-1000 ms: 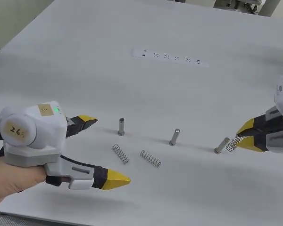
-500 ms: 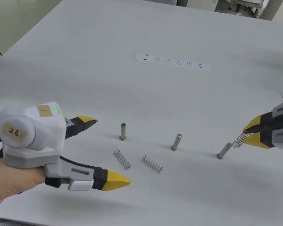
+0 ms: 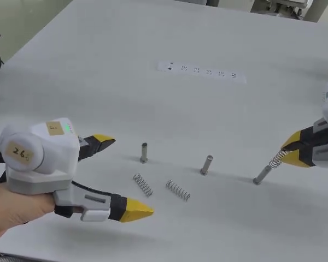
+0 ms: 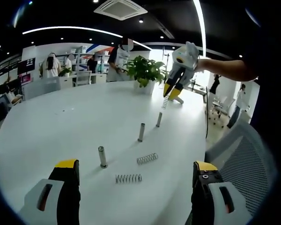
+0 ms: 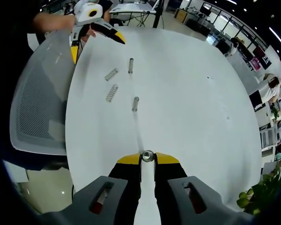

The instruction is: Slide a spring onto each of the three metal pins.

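Note:
Three short metal pins stand on the white table: left pin (image 3: 144, 152), middle pin (image 3: 206, 164), right pin (image 3: 262, 174). My right gripper (image 3: 291, 152) is shut on a spring (image 3: 276, 159), whose lower end sits at the top of the right pin. In the right gripper view that spring (image 5: 147, 156) appears end-on between the yellow jaws of my right gripper (image 5: 148, 159). Two loose springs (image 3: 142, 184) (image 3: 177, 190) lie in front of the left and middle pins. My left gripper (image 3: 120, 174) hovers open left of them, holding nothing; its view shows the pins (image 4: 141, 132) and springs (image 4: 128, 178).
A white power strip (image 3: 202, 71) lies flat farther back on the table. A mesh office chair (image 5: 40, 93) stands at the table's near edge. People and desks are in the room beyond the table (image 4: 61, 117).
My right gripper has lifted the spring from beside the right pin up to the pin's top. The left gripper has stayed open in place. The head camera has shifted slightly.

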`<state>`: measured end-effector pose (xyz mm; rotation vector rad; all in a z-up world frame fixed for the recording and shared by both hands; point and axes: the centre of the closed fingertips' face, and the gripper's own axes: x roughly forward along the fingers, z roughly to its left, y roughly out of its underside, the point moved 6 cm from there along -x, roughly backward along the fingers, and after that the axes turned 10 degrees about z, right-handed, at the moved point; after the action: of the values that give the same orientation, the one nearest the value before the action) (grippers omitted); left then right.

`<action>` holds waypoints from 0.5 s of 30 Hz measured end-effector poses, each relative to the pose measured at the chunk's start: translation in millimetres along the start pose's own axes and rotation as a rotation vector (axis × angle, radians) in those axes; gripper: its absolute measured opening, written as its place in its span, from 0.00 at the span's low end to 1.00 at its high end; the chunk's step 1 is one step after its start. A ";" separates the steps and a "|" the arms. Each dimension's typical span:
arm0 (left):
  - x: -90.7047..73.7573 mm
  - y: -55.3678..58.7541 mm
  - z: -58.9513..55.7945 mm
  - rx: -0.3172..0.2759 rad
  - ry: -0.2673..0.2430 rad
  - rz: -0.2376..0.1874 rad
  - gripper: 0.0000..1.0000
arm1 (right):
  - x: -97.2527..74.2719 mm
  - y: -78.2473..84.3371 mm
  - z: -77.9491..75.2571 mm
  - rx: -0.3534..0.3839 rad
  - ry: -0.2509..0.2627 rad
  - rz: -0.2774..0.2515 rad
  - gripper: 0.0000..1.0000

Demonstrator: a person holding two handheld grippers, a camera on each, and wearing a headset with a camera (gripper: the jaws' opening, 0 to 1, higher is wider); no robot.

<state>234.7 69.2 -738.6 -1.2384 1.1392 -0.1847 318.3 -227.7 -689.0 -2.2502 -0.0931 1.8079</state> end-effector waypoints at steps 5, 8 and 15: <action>-1.8 0.9 2.0 0.002 -0.013 -0.002 0.98 | 2.1 0.5 -0.1 0.001 -0.008 0.005 0.07; -2.4 1.4 2.6 -0.001 -0.016 -0.003 0.98 | 3.7 1.5 -0.4 -0.001 -0.008 0.011 0.07; -2.7 3.0 2.0 -0.005 -0.015 -0.001 0.98 | 8.4 3.3 0.0 0.002 -0.013 0.013 0.07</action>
<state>233.6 73.5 -739.8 -1.2430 1.1272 -0.1729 319.9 -229.2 -697.8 -2.2433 -0.0795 1.8283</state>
